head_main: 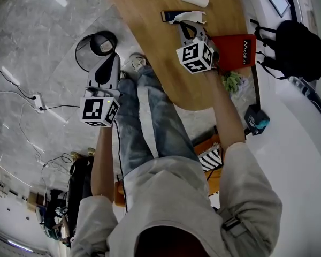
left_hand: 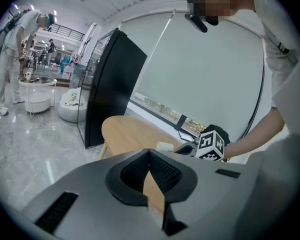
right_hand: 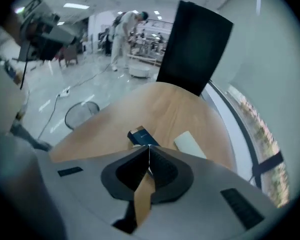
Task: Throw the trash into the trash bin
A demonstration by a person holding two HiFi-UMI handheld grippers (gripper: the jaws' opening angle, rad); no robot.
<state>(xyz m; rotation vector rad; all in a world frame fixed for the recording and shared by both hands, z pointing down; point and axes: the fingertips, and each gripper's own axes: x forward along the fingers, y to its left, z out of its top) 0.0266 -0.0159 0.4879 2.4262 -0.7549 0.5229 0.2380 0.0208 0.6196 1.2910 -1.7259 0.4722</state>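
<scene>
- left arm reaches forward at the person's side; left gripper (head_main: 115, 57) hangs over the floor off the table's edge, tips toward the trash bin (head_main: 83, 53); jaws together, nothing between them.
- right arm stretches over the wooden table (head_main: 144, 15); right gripper (head_main: 188, 21) tilts down, jaws closed, tips at the crumpled white paper (head_main: 198, 16) beside a dark blue box (head_main: 168, 16); a pinch can't be made out.

We see white letters on the red box (head_main: 236, 50) just beside the right tool (head_main: 191, 18), too small to read.
</scene>
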